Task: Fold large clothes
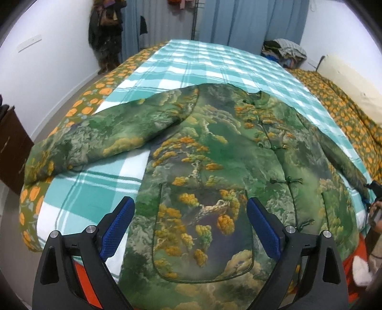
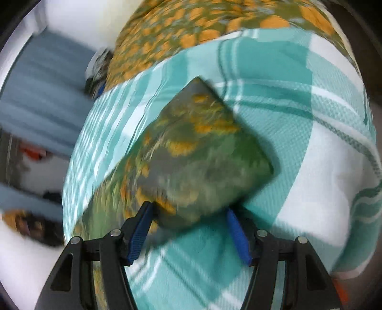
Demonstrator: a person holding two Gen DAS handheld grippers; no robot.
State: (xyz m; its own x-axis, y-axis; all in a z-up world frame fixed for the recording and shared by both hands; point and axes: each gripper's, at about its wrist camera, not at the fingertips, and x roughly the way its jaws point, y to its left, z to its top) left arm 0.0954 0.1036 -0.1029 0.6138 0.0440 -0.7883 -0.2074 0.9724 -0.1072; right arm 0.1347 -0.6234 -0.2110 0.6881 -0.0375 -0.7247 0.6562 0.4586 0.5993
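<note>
Right wrist view: right gripper [image 2: 189,214] straddles the sleeve cuff [image 2: 203,147], 1 blue pad at each edge of the cuff end. Frame is blurred, so whether the pads press the cloth can't be told; jaws stand about half apart. To do the step well: get both layers of the cuff well between the pads before lifting, then carry the sleeve across the body in 1 flat pass, no twist, crease along the shoulder line. Checked teal blanket [image 2: 298,107] lies under the cuff, orange-flower quilt [image 2: 191,28] beyond.

Left wrist view: left gripper [image 1: 191,221] hovers wide open over the patch pocket [image 1: 203,238], nothing between the pads. Better use is pinning the hem or side seam while the sleeve travels.

Jacket [image 1: 214,147]: padded, green landscape print with orange tree clusters, knot buttons [image 1: 287,180] fastened down the front. It lies face up and flat on the bed, collar at the far end, 1 sleeve [image 1: 100,133] spread out toward the left bed edge. No fold made yet, by the look. Curtains [image 1: 250,21] hang behind.
</note>
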